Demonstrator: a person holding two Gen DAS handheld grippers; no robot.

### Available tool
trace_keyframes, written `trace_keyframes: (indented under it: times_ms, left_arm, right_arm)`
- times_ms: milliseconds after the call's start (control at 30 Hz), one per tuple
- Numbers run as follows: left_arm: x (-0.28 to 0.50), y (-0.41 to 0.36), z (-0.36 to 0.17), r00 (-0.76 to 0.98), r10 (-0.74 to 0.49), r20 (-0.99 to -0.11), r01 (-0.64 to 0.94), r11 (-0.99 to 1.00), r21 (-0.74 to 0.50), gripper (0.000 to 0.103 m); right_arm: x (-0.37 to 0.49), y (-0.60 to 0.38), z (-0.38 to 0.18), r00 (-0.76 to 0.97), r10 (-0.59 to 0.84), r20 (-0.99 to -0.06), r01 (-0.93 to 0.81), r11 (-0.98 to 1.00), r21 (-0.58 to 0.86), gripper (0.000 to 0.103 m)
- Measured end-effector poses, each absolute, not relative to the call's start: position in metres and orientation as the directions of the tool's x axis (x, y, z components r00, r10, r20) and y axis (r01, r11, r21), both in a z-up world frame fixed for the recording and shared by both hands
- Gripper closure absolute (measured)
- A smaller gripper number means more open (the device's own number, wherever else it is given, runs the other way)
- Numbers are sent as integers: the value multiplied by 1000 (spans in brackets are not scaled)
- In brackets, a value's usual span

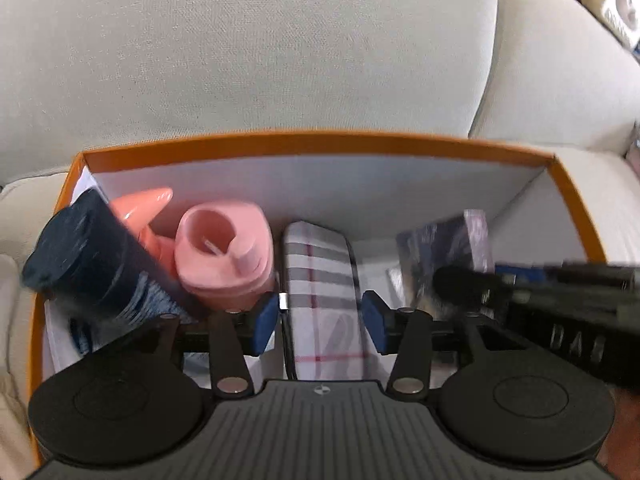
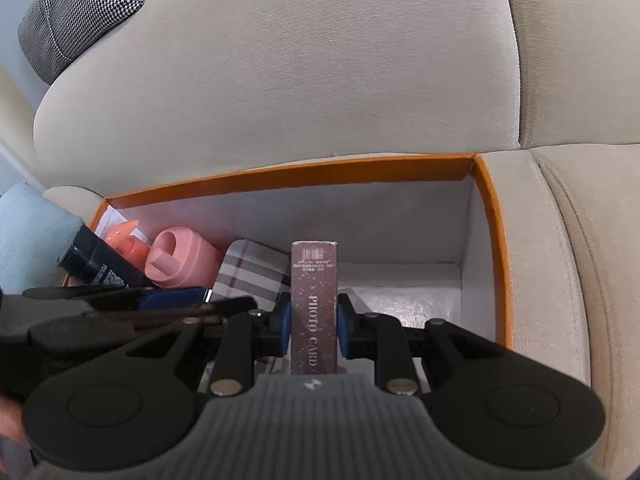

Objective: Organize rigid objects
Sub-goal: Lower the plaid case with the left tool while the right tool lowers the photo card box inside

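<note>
Between the blue pads of my right gripper (image 2: 311, 326) sits a slim pinkish-brown photo card box (image 2: 313, 304), clamped on its 2 long faces. Its long axis runs straight out along my fingers, so the far end points at the back wall of the orange box (image 2: 494, 216) while the near end is hidden under the gripper body. I judge it is held over the bare stretch of floor on the right side of the orange box, just right of the plaid case.

My left gripper (image 1: 320, 318) is spread apart, its pads standing on either side of the plaid case (image 1: 320, 280) with a gap showing on the right; on the left I cannot tell whether the pad touches. That case lies flat, its long axis also running away from me, with a small metal clasp on its left edge.

Further left, a pink rounded container (image 1: 226, 254) stands beside the case, then a coral piece (image 1: 150, 212) and a dark tube (image 1: 86, 254) leaning toward the left wall. Behind everything rises the beige sofa cushion (image 1: 280, 52).

The right gripper carries the load, so the coming move is probably to lower the card box straight down, parallel to the plaid case. The risk, as I judge it, is bumping my other gripper, which crosses close on that side.
</note>
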State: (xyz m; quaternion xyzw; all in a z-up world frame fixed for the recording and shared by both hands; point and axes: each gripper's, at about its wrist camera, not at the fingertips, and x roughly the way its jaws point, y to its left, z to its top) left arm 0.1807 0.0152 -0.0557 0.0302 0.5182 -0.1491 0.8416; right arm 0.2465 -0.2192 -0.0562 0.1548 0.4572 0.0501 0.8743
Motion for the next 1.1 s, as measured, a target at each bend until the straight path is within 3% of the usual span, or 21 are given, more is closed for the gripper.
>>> trace_keyframes:
  times_ms: [300,500,567,800,1100]
  left_arm:
    - [166,17,-53,363,-198,-910,422,906,-29,36]
    - [169,15,-63,285,-166,-944,467,884,-14,37]
    - [171,16,-66,268,-167,-949,465,885,-25,40]
    - [170,18,-69,245,-171,-954,471,882,-37,46]
    - [165,15,-68,241,-171,-955,480,877,-35,46]
  right_arm:
    - [260,-221,-61,517,266,-814,89,929,360,80]
    - [273,-226,-68,492,316,-812,138,892,431,80]
    - [277,-224,-71,474,313,-823,136,897,420,75]
    - [278,-206,-65,446,153,-882,0,985,171,67]
    - [277,-193,-62,384,129,-914,-181,981,62,49]
